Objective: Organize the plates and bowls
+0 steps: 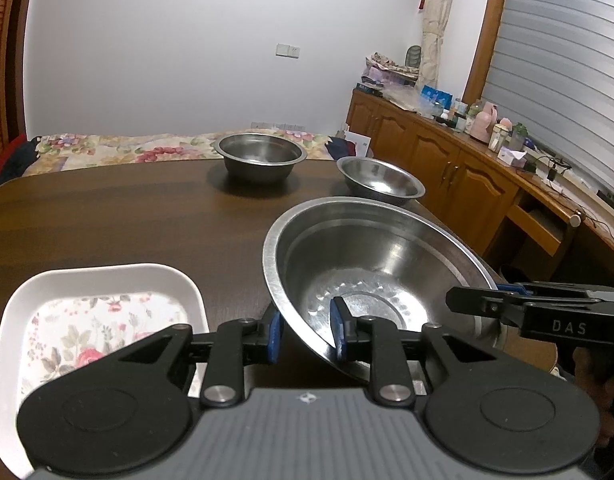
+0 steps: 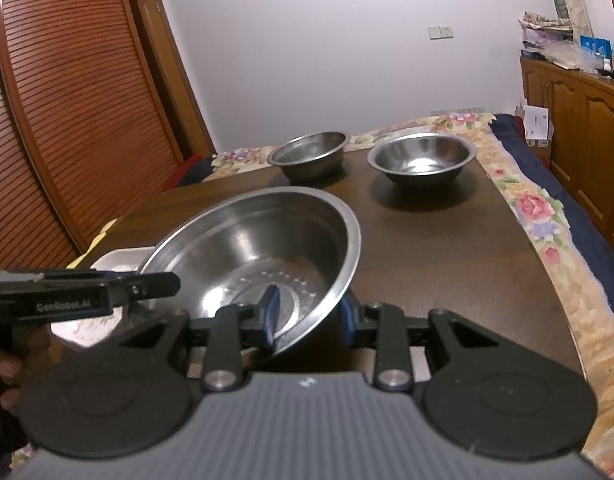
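Observation:
A large steel bowl (image 1: 371,264) is held above the dark wooden table (image 1: 127,216) by both grippers. My left gripper (image 1: 305,334) is shut on its left rim, one blue pad inside and one outside. My right gripper (image 2: 309,318) is shut on its right rim; the bowl also shows in the right wrist view (image 2: 259,248). The right gripper's body (image 1: 547,312) enters the left wrist view from the right. Two smaller steel bowls (image 1: 261,156) (image 1: 381,180) stand at the table's far side. A white floral plate (image 1: 95,328) lies at the near left.
A floral bedspread (image 2: 547,216) lies beyond and beside the table. A wooden cabinet (image 1: 467,176) with clutter on top runs along the right wall. A slatted wooden door (image 2: 67,100) stands at the left.

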Tool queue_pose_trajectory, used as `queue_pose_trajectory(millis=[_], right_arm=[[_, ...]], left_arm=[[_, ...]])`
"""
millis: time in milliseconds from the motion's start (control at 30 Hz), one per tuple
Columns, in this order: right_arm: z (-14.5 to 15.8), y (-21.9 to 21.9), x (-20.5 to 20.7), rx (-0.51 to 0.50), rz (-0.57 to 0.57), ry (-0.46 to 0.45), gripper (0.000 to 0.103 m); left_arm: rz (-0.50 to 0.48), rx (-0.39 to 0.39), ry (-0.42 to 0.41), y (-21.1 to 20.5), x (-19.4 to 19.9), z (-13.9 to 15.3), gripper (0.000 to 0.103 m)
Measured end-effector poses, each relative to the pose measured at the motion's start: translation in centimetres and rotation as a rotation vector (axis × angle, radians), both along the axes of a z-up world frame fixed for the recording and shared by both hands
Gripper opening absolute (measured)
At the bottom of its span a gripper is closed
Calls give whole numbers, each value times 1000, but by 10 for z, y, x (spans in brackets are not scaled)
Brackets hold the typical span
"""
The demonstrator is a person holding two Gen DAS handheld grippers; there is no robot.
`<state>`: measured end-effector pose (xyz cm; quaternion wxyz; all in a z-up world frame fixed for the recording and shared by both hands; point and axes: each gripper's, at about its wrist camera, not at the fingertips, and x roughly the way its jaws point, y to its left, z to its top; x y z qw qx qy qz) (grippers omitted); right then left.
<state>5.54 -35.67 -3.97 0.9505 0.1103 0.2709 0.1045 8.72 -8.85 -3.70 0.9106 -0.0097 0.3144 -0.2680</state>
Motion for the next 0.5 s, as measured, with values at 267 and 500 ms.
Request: queue_pose_trajectory(millis=[267,500], right_arm=[[-4,1,1,-2,4,9,33],[-4,3,2,-2,7,14,34]], left_arm=[[3,4,17,-2,5,-8,28],[9,4,6,-3,7,-5,29]])
